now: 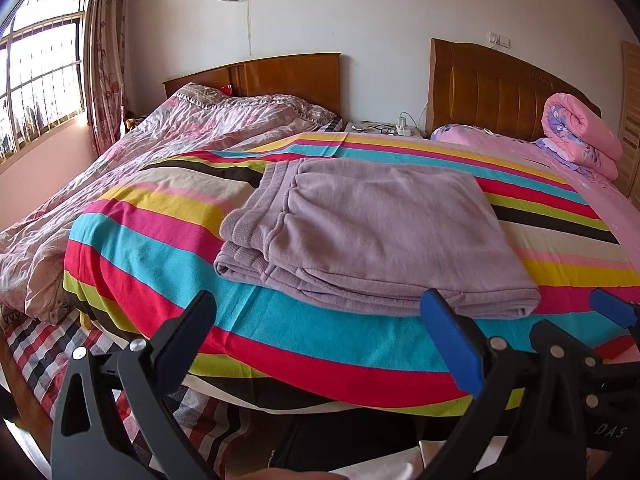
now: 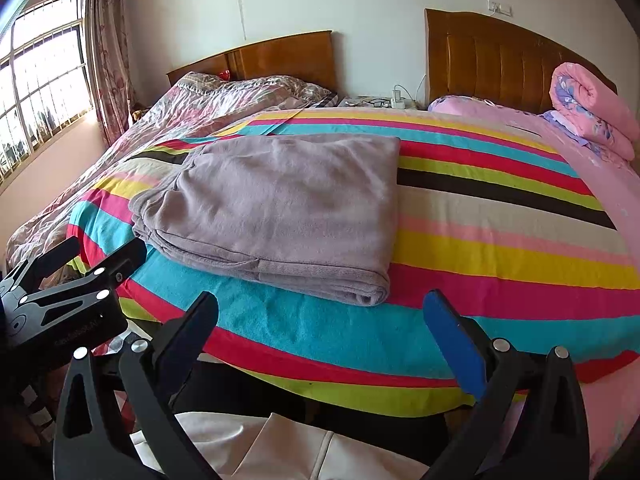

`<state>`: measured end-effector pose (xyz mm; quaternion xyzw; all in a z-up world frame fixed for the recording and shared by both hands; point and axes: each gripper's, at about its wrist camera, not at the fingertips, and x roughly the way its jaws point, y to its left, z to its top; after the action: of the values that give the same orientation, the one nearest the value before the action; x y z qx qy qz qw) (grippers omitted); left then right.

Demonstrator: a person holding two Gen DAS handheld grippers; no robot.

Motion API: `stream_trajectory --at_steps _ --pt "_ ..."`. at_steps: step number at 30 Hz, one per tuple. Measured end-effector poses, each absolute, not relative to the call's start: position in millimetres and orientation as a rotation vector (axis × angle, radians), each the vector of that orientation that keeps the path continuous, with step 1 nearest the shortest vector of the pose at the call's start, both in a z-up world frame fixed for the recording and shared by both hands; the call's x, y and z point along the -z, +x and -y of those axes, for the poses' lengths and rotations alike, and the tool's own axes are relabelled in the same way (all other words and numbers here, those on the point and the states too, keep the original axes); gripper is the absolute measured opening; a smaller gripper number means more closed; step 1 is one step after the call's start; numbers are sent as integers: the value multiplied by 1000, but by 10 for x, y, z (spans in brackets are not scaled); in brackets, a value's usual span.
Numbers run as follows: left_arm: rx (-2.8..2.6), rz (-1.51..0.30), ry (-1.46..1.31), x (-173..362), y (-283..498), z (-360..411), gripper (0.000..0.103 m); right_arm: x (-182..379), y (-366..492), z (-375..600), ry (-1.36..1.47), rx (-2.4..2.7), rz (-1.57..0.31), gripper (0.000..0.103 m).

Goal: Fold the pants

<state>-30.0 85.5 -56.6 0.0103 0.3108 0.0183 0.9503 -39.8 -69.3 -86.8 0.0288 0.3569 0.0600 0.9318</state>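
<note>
The mauve pants (image 1: 372,236) lie folded into a flat rectangular stack on the striped bedspread (image 1: 160,256), ribbed waistband and cuffs toward the left. They also show in the right wrist view (image 2: 280,208). My left gripper (image 1: 320,312) is open and empty, just short of the stack's near edge. My right gripper (image 2: 324,316) is open and empty, near the stack's front right corner. In the left wrist view the right gripper's blue finger (image 1: 612,308) shows at the right edge. In the right wrist view the left gripper's fingers (image 2: 120,260) show at the left.
A crumpled floral quilt (image 1: 160,148) lies on the left. A rolled pink quilt (image 1: 580,132) sits at the back right by a wooden headboard (image 1: 500,88). A nightstand with cables (image 1: 384,128) stands between the headboards. The bed's front edge drops off below the grippers.
</note>
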Motion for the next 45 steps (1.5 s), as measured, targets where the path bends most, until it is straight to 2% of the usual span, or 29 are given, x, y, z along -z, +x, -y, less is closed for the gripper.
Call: stream_trajectory --at_steps 45 --pt "-39 -633 0 569 -303 -870 102 869 -400 698 61 -123 -730 99"
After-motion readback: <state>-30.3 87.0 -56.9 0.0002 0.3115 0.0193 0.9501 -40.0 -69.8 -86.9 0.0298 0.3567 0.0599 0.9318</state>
